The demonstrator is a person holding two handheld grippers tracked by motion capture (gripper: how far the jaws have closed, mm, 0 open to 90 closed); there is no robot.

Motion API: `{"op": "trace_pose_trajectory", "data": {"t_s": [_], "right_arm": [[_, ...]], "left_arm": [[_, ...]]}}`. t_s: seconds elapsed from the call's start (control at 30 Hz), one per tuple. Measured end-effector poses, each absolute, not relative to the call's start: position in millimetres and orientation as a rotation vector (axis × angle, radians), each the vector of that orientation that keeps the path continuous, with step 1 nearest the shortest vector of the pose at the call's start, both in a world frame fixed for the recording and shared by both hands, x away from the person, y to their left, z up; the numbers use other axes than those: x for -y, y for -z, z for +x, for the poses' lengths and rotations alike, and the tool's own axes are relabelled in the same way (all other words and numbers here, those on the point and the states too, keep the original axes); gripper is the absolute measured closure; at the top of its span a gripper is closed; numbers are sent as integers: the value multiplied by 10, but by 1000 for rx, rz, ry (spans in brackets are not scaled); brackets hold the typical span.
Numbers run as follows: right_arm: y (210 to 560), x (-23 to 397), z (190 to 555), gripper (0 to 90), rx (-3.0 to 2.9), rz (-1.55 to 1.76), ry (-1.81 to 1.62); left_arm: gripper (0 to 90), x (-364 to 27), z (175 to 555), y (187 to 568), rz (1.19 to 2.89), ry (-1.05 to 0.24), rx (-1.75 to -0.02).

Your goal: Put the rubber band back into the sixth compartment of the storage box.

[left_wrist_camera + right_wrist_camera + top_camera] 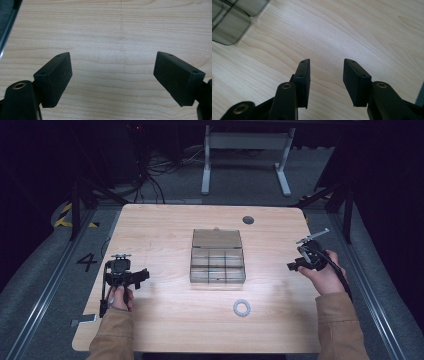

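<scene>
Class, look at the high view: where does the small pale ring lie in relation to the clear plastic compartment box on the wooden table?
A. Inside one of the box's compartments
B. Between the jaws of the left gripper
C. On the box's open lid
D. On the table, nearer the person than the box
D: the small pale ring lies on the bare wooden table, apart from the clear plastic compartment box and on the person's side of it.
</scene>
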State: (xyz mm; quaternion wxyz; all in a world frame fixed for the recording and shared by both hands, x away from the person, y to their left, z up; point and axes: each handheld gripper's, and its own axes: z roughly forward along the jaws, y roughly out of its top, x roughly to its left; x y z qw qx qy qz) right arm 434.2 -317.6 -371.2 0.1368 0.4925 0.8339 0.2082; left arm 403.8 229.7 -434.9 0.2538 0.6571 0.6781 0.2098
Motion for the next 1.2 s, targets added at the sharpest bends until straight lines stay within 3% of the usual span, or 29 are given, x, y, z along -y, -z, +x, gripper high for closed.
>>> {"op": "trace_pose_trajectory", "data": {"t_s": [0.23, 0.6, 1.2], "right_arm": [[3658, 3129, 4293, 525, -2416, 1331, -572], [3627, 2991, 4224, 513, -2481, 1329, -539], [3571, 2781, 4112, 598, -2567, 1392, -616]], "left_arm": [[159, -2275, 4039, 4350, 1798, -563, -1832], [159, -2280, 4035, 4349, 1793, -557, -1831], [159, -2282, 4038, 4354, 1801, -554, -1831]]}}
